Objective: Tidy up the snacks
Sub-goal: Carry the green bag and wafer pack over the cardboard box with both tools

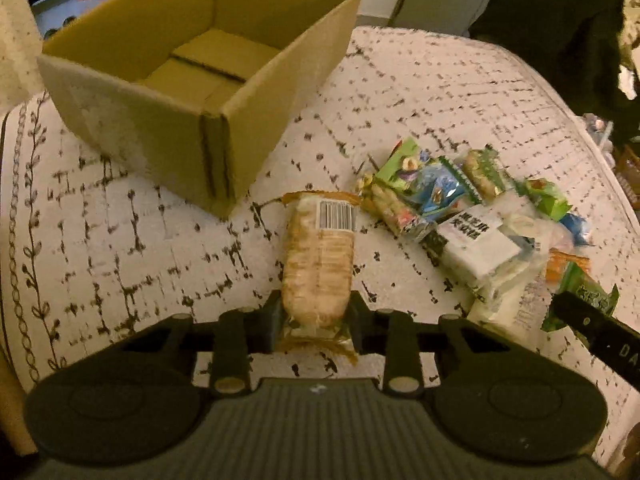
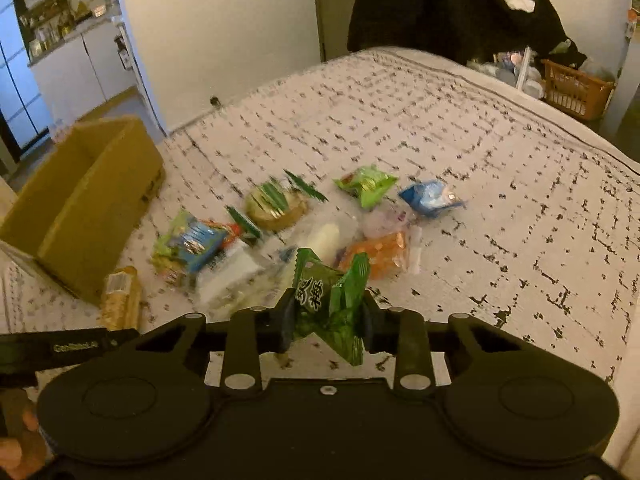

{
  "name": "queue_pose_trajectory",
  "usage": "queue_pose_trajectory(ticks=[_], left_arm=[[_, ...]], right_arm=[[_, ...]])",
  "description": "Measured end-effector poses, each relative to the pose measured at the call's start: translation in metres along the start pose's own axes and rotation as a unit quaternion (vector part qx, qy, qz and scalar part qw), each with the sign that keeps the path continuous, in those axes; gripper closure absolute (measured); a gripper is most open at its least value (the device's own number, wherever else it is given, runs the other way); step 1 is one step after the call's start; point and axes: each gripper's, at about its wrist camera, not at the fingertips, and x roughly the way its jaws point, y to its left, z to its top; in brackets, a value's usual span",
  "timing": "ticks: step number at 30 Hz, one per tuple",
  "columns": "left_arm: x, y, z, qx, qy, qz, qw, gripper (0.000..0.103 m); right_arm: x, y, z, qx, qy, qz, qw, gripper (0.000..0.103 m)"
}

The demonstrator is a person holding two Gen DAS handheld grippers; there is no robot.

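Note:
My left gripper (image 1: 316, 312) is shut on a long clear pack of beige crackers (image 1: 318, 256) with a barcode label, held just above the patterned cloth. An open, empty cardboard box (image 1: 192, 68) stands ahead and to its left. My right gripper (image 2: 326, 316) is shut on a green wrapped snack (image 2: 330, 300), which also shows at the right edge of the left wrist view (image 1: 592, 296). A pile of mixed snack packets (image 1: 460, 208) lies right of the crackers; it shows in the right wrist view (image 2: 288, 224) ahead of the green snack.
The box (image 2: 80, 204) sits at the left of the right wrist view. The cloth-covered surface (image 2: 480, 152) stretches far and right. An orange basket (image 2: 576, 88) and dark hanging clothes (image 2: 440, 4) stand beyond its far edge.

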Motion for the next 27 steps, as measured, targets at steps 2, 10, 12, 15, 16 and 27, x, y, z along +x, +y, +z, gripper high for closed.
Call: queue_pose_trajectory(ticks=[2,10,12,15,16,27], left_arm=[[-0.008,0.000,0.000,0.007,-0.011,-0.009,0.9999,0.072],[-0.050,-0.004,0.011,0.028,-0.060,-0.046,0.9968,0.072],[-0.064,-0.002,0.016,0.031,-0.077,-0.054,0.9951,0.072],[-0.081,0.003,0.023,0.029,-0.098,-0.065,0.9927,0.072],[-0.086,0.005,0.026,0.027,-0.104,-0.068,0.9919,0.072],[-0.117,0.032,0.045,0.017,-0.153,-0.077,0.9851,0.072]], right_arm=[[-0.007,0.006,0.002,-0.005,-0.007,-0.004,1.000,0.072],[-0.037,0.026,0.019,0.027,-0.063,-0.017,0.997,0.072],[-0.046,0.035,0.023,0.030,-0.082,-0.014,0.996,0.072],[-0.057,0.051,0.026,0.017,-0.105,-0.007,0.994,0.072],[-0.059,0.056,0.026,0.013,-0.110,-0.003,0.994,0.072],[-0.051,0.102,0.033,0.024,-0.113,0.052,0.992,0.072]])
